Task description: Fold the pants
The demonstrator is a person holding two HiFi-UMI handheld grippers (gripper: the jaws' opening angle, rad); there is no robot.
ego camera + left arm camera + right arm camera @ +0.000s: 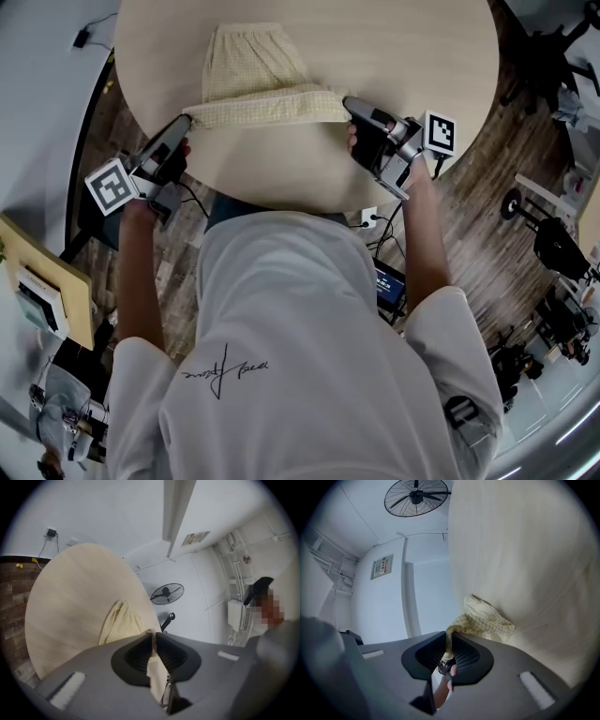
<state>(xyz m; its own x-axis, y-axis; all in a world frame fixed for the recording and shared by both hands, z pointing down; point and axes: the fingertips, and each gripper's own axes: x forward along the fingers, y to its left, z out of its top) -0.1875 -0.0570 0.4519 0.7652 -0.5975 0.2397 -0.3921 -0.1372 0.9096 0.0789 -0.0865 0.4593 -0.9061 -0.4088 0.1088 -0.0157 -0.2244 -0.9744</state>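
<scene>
Pants on the round table, body spread away from the person, near edge stretched taut left-to-right between both grippers. Left gripper is clamped on one end, right gripper on the other. Both are roughly level, angled inward, equally near. Fold likely goes forward, over the body.

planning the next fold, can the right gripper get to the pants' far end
Probably yes: the right gripper, shut on the pants, has only cloth and bare table ahead.
</scene>
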